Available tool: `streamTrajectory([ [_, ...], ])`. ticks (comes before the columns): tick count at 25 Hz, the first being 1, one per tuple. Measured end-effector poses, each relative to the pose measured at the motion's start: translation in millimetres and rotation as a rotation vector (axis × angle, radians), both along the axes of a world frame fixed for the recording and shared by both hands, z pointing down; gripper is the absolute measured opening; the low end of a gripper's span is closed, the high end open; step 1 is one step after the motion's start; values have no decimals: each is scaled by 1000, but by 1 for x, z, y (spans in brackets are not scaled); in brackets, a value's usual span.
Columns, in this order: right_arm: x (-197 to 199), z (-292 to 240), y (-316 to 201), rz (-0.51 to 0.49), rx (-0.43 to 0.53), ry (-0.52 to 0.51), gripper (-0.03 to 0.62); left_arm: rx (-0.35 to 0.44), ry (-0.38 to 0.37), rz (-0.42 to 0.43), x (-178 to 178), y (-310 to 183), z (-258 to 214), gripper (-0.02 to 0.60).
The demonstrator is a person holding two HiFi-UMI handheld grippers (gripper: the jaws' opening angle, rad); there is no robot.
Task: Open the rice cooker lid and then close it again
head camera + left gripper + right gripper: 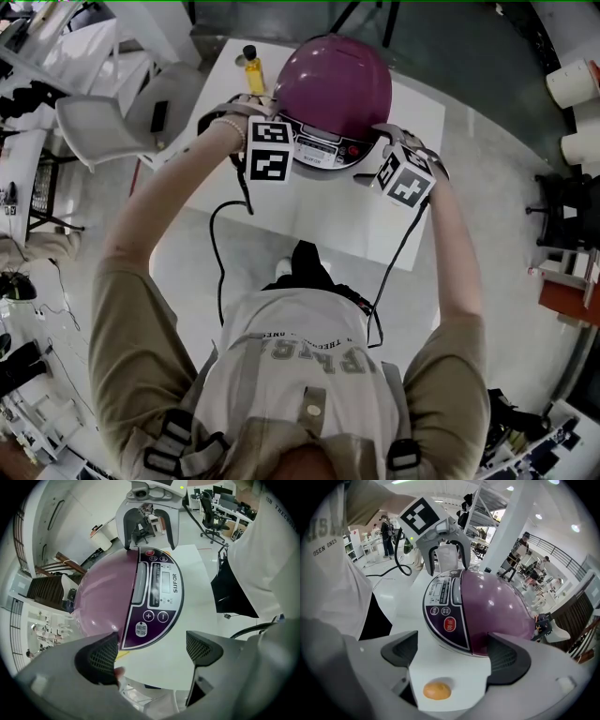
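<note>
A rice cooker with a domed purple lid stands on the white table, its lid down. Its dark control panel faces me. My left gripper is at the panel's left end and my right gripper at its right end. In the left gripper view the cooker and its panel lie just beyond the open left gripper, which holds nothing. The right gripper view shows the cooker just ahead of the open, empty right gripper.
A small yellow bottle stands at the table's back left, behind the cooker. A small orange lump lies on the table under the right gripper. A white chair is left of the table. Cables hang from both grippers.
</note>
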State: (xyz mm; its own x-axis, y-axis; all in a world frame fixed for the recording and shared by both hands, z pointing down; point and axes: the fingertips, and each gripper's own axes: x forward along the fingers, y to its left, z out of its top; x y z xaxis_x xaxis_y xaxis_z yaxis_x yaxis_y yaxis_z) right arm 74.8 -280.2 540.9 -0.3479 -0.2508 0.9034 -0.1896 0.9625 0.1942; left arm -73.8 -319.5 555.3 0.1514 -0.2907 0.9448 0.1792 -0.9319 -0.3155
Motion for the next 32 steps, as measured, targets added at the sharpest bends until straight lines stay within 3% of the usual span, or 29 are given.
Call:
streamTrajectory([
  [21,3,4,0,-17,8,55,443,-23,11,6,1,1,0,468],
  [32,-1,-1,1,29,-25,1,443,-13,11,-7,-2,1,-4,468],
])
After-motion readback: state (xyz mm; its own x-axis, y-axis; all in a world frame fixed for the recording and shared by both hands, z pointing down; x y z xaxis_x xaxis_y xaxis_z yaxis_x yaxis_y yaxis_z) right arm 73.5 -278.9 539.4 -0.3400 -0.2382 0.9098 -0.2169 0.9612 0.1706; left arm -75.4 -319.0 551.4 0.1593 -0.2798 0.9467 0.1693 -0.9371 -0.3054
